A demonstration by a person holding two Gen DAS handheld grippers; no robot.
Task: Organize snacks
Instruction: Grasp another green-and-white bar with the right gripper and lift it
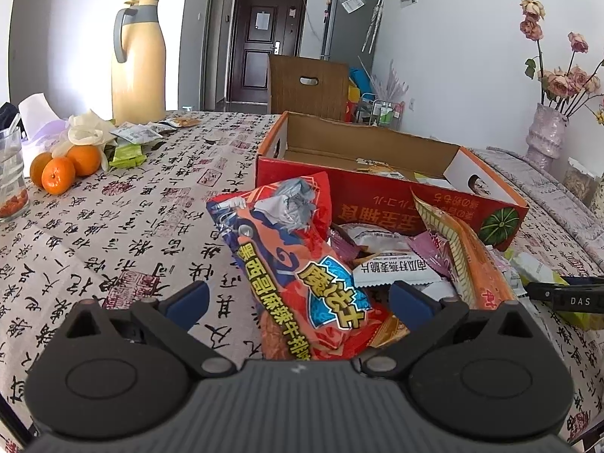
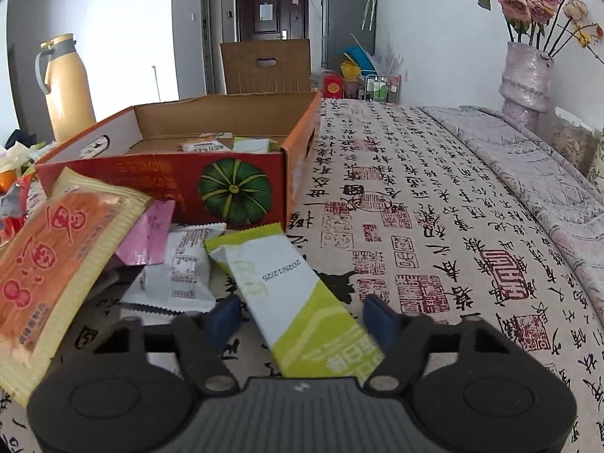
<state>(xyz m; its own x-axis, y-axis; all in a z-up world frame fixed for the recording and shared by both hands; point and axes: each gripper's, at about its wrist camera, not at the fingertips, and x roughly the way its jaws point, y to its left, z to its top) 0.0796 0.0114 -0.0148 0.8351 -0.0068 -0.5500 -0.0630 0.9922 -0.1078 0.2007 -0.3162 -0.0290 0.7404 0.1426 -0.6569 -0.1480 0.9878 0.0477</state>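
Green-and-white snack bar [image 2: 298, 302] lying between our right hand-held gripper [image 2: 302, 319] pads.
We are closing narrowly around it, contact unclear, just before the red box [image 2: 158, 177]; our left hand-held gripper [image 1: 298, 302] is gaping wide over the red snack bag [image 1: 298, 264] there.

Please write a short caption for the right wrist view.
Right gripper straddling a green-and-white snack packet, in front of the red cardboard box on the table.

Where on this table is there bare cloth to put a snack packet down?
Bare tablecloth lies right of the red box, toward the vase, and between the oranges and the box's other side. The snack pile in front of the box is crowded.
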